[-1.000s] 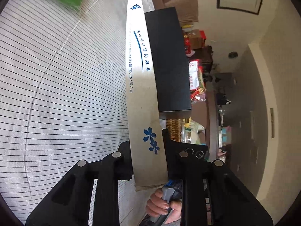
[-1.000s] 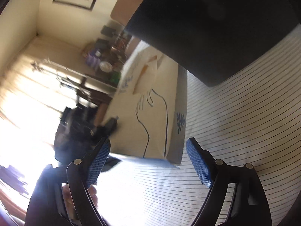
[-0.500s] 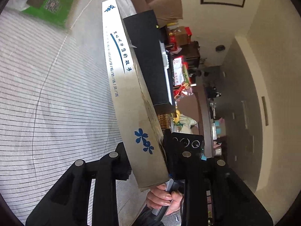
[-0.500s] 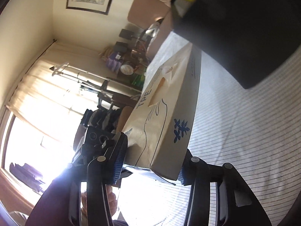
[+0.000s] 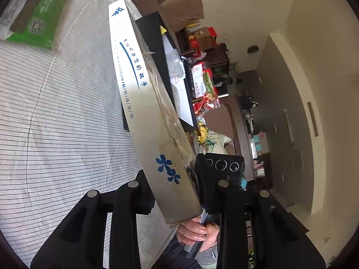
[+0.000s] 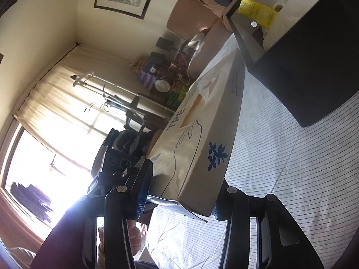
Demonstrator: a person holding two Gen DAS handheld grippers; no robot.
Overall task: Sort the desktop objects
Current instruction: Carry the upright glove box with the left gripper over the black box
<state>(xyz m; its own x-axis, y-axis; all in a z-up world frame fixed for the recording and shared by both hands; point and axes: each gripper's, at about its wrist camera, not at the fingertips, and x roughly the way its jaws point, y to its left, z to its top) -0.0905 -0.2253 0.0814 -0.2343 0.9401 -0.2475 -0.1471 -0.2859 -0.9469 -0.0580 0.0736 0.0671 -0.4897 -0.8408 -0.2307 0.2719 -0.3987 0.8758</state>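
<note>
A flat beige glove box (image 5: 154,134) with blue flower marks is held over the striped tablecloth (image 5: 56,134), tilted. My left gripper (image 5: 174,190) is shut on its near end, pads on the two broad faces. In the right wrist view the same glove box (image 6: 202,139), printed "TPE", sits between the blue pads of my right gripper (image 6: 181,197), which is shut on it. A black open box (image 6: 314,71) stands just beyond it, with a yellow packet (image 6: 258,11) and papers inside.
A green packet (image 5: 40,15) lies at the far left of the cloth. A hand (image 5: 197,231) grips the other tool's handle right beside the left gripper. The table edge runs close along the right of the glove box; shelves, a window and clutter lie beyond.
The right gripper, open around the glove box a second ago, has shut on it. Both grippers have risen, and the box now hangs tilted above the cloth.
</note>
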